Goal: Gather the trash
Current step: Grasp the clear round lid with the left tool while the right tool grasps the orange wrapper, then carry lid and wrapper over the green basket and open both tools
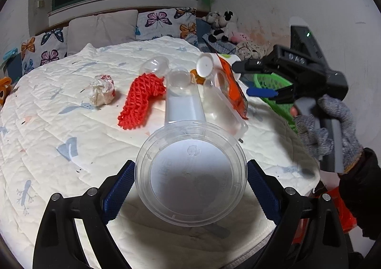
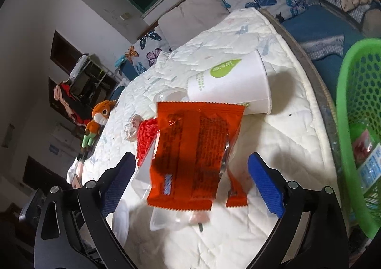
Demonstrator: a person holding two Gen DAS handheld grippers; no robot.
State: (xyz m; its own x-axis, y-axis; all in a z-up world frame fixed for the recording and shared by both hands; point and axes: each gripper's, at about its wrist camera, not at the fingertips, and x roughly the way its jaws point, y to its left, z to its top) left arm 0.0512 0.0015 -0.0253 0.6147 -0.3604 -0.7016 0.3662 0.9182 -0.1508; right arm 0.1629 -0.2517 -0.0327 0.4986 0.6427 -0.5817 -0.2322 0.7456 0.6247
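Two tongs: left tongs (image 1: pixel 190 188) grasping clear cup (image 1: pixel 190 173), right tongs (image 2: pixel 191 180) released, "DAS" lettering (image 1: pixel 296 58).

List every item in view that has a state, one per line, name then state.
Left gripper: shut on the clear plastic cup.
Clear plastic cup: lying on its side, lid on, looks empty.
Right gripper: open, the orange foil snack wrapper between its fingers, untouched.
Orange foil snack wrapper: propped on a clear tray, looks empty.
White paper cup: tipped on its side.
Green mesh basket: holds some trash.
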